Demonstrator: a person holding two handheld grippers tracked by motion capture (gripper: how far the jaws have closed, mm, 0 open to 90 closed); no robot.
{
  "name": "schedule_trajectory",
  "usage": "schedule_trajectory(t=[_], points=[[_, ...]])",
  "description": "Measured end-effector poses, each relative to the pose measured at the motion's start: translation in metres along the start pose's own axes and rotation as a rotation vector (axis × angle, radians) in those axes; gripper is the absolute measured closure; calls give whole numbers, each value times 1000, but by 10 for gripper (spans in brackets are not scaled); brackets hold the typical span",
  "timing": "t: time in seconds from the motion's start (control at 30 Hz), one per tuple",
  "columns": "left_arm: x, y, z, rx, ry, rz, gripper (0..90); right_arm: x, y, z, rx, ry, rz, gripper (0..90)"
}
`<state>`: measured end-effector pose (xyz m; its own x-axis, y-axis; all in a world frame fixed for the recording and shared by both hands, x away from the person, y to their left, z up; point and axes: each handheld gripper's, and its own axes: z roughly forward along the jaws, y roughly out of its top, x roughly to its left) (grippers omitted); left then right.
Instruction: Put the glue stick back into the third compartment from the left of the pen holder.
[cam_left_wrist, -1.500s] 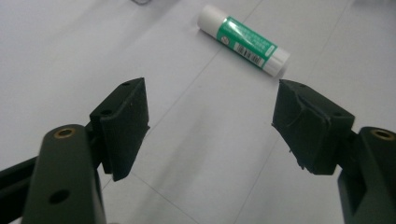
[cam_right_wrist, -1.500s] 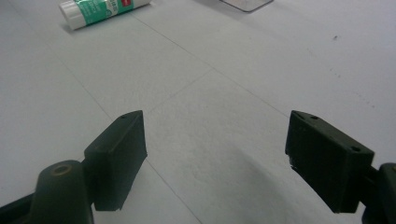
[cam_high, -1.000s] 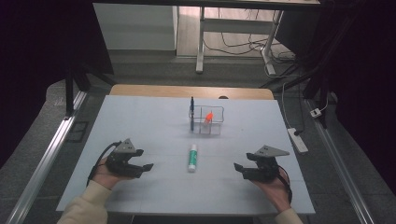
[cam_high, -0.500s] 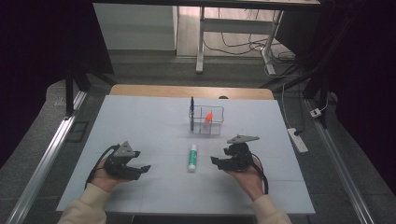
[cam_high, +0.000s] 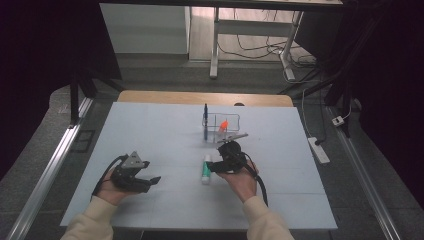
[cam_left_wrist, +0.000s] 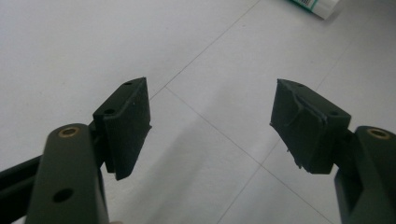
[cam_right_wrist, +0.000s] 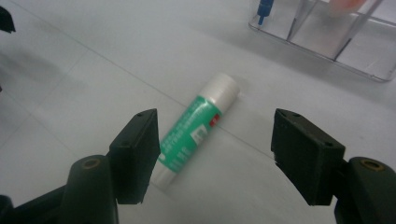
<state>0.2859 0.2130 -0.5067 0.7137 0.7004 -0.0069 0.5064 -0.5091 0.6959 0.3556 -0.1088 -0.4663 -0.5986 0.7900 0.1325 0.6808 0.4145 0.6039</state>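
A green and white glue stick lies flat on the white table top. My right gripper is just to its right, low over the table, with the jaws pointing at it. Those jaws have just been closing a little but stand open, and the stick lies ahead of them, partly behind one jaw, with neither pad pressing on it. At the front left my left gripper rests open with only bare table between its jaws. The glue stick's end shows far ahead of it.
A clear compartment box stands just beyond the glue stick, holding an upright blue pen and something orange. The white table top ends in a wooden strip at the far side. A power strip lies on the floor at the right.
My right hand has moved left across the table from the front right to the glue stick's side. The left hand and the glue stick have stayed put.
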Motion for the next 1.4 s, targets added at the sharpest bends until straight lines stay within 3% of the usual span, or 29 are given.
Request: schedule_trajectory(t=[0.27,0.6,1.07,1.4], points=[[2,-2,2,11,9,-2,284,3,12,19,61,-14,62,340],[3,-3,2,18,16,9,285,3,18,37,79,-24,119,360],[6,-6,3,25,26,10,286,1,20,57,108,-59,161,428],[6,-6,3,27,27,13,287,4,22,64,116,-95,188,547]])
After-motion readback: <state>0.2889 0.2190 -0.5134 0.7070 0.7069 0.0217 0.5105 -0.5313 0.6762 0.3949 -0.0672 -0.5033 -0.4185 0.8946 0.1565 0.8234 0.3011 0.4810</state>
